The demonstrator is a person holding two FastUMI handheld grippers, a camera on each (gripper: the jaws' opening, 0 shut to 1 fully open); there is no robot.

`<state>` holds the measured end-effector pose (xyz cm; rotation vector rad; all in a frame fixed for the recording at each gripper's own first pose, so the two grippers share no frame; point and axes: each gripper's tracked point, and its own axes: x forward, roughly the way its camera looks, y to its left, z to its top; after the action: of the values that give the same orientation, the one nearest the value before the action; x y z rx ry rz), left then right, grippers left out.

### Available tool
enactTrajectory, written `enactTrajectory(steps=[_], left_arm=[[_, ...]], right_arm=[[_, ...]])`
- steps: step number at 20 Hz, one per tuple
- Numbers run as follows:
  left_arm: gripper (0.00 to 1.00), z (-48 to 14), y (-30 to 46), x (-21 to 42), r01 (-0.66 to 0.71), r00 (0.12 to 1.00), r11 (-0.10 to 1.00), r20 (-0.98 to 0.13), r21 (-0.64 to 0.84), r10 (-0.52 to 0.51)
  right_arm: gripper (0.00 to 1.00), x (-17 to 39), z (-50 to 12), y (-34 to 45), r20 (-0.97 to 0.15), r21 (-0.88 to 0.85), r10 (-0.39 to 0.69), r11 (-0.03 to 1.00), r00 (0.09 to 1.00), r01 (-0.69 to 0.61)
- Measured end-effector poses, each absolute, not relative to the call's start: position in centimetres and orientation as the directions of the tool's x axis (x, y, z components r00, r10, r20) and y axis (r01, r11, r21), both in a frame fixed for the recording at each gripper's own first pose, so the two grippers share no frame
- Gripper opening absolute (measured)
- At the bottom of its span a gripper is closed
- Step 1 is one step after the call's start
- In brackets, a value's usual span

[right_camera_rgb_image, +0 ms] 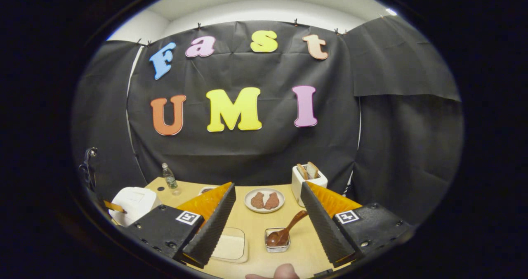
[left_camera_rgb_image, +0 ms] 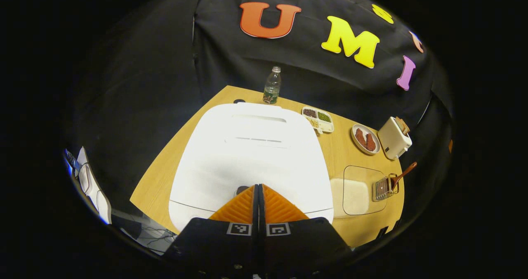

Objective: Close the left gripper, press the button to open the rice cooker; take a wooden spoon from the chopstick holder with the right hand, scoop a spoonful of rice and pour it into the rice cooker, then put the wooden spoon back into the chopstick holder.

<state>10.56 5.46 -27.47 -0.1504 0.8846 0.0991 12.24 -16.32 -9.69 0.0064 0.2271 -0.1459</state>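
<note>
Button (left_camera_rgb_image: 242, 189) seems to lie just beyond your pressed-together left hand-held gripper (left_camera_rgb_image: 258, 187), on the rice cooker (left_camera_rgb_image: 247, 155)'s near edge; right hand-held gripper (right_camera_rgb_image: 268, 213) spread, wooden spoon (right_camera_rgb_image: 286, 229) ahead.

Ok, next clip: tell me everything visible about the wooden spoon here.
The wooden spoon looks like dark reddish-brown wood, one piece with a rounded bowl and a slim handle. It stands bowl-down in the small clear chopstick holder, handle leaning up to the right and resting on the holder's rim. Nothing else touches it. The open right hand-held gripper frames it from a distance; the tray of rice lies beside the holder.
</note>
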Motion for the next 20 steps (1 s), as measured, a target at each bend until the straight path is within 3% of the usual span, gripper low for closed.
enactTrajectory(steps=[5, 7, 14, 17, 18, 20], left_arm=[[0.00, -27.6, 5.5, 10.2, -0.149, 0.636, 0.987, -0.770, -0.060, 0.049], [0.00, -26.6, 5.4, 10.8, -0.166, 0.681, 0.982, -0.731, -0.085, 0.051], [0.01, -13.2, 7.2, 14.6, -0.167, 0.918, 0.982, -0.378, -0.085, 0.123], [0.15, -9.1, 7.0, 16.3, -0.153, 0.952, 0.984, -0.282, -0.086, 0.123], [0.28, -8.0, 7.0, 16.5, -0.148, 0.958, 0.986, -0.257, -0.078, 0.123], [0.43, -5.8, 6.5, 16.2, -0.132, 0.972, 0.990, -0.201, -0.050, 0.119]], right_arm=[[0.97, 12.4, -10.5, -14.8, -0.240, 0.007, -0.114, 0.993, 0.964, 0.120], [1.00, 12.4, -10.1, -14.2, -0.235, 0.006, -0.100, 0.995, 0.967, 0.104], [1.00, 11.6, -7.7, -14.0, -0.176, 0.004, -0.099, 0.995, 0.979, 0.101], [1.00, 11.0, -6.7, -14.2, -0.156, 0.006, -0.101, 0.995, 0.983, 0.104], [0.97, 10.7, -6.3, -14.3, -0.146, 0.002, -0.105, 0.994, 0.984, 0.107], [0.97, 10.4, -5.8, -14.6, -0.131, -0.004, -0.110, 0.994, 0.985, 0.110]])
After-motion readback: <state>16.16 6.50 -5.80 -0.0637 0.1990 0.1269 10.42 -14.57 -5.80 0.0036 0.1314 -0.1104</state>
